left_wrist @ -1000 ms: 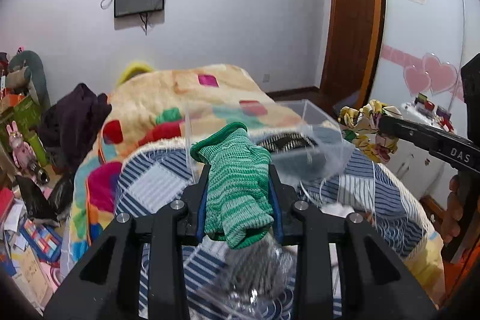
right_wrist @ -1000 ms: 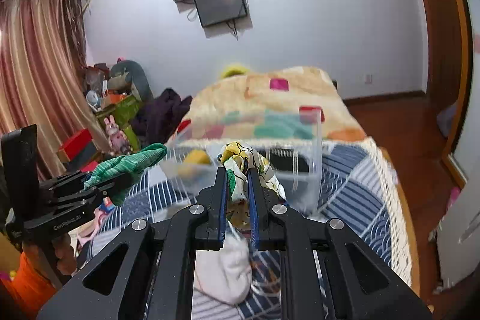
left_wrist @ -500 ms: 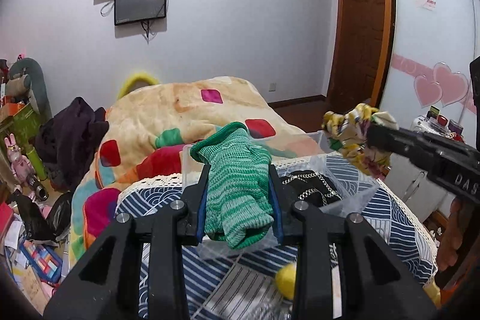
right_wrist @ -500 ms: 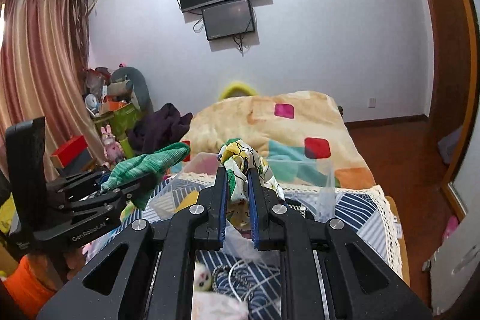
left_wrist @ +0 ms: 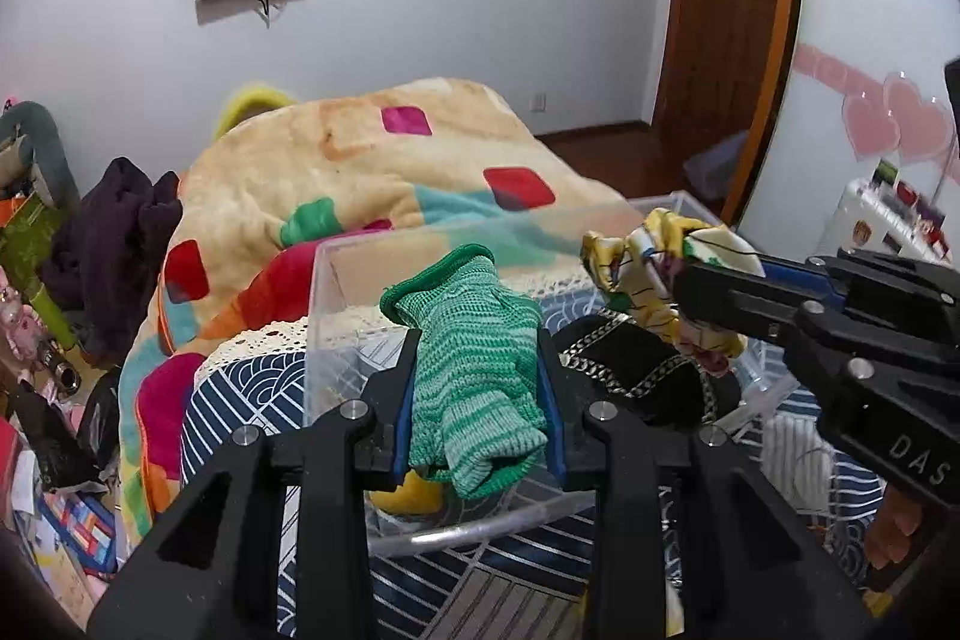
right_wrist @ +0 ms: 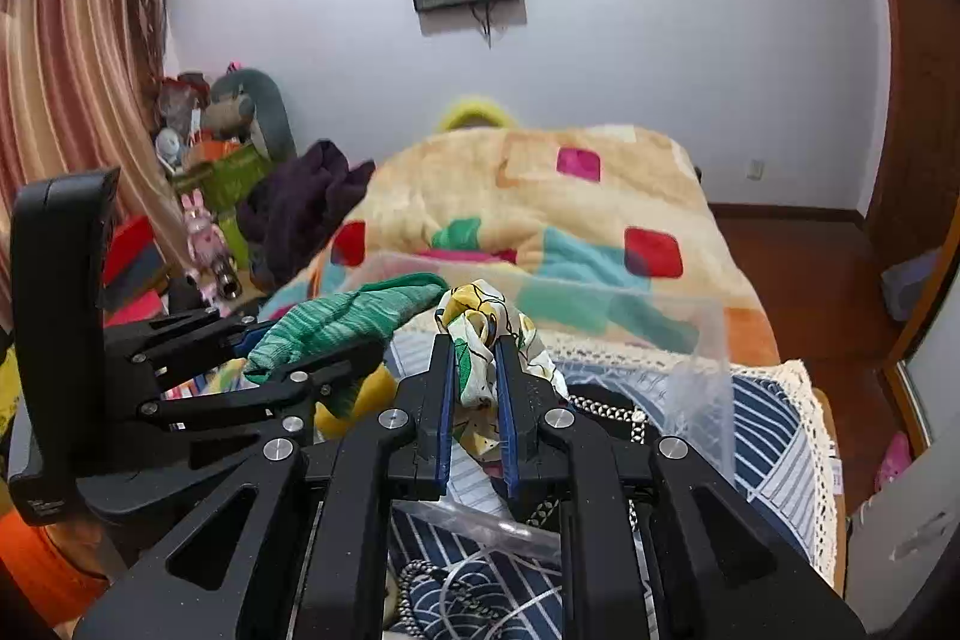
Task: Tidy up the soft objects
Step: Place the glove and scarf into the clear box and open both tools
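Note:
My left gripper (left_wrist: 477, 340) is shut on a green knitted glove (left_wrist: 474, 370) and holds it over a clear plastic box (left_wrist: 336, 292) on the bed. The glove also shows in the right wrist view (right_wrist: 342, 322). My right gripper (right_wrist: 474, 346) is shut on a yellow, white and green patterned cloth (right_wrist: 480, 334); it reaches in from the right in the left wrist view, cloth (left_wrist: 654, 274) above the box. Inside the box lie a black item with chain trim (left_wrist: 630, 370) and a yellow soft thing (left_wrist: 408, 490).
The box stands on a blue and white striped cover (left_wrist: 228, 394) with a lace edge, over a patchwork blanket (left_wrist: 372, 172). Dark clothes (left_wrist: 114, 244) and toys crowd the left floor. A wooden door (left_wrist: 726, 10) is at the right. A white cord (right_wrist: 480, 580) lies near me.
Both grippers have come together over the clear box, holding their cloths. The right gripper with the patterned cloth has moved closer to the left one.

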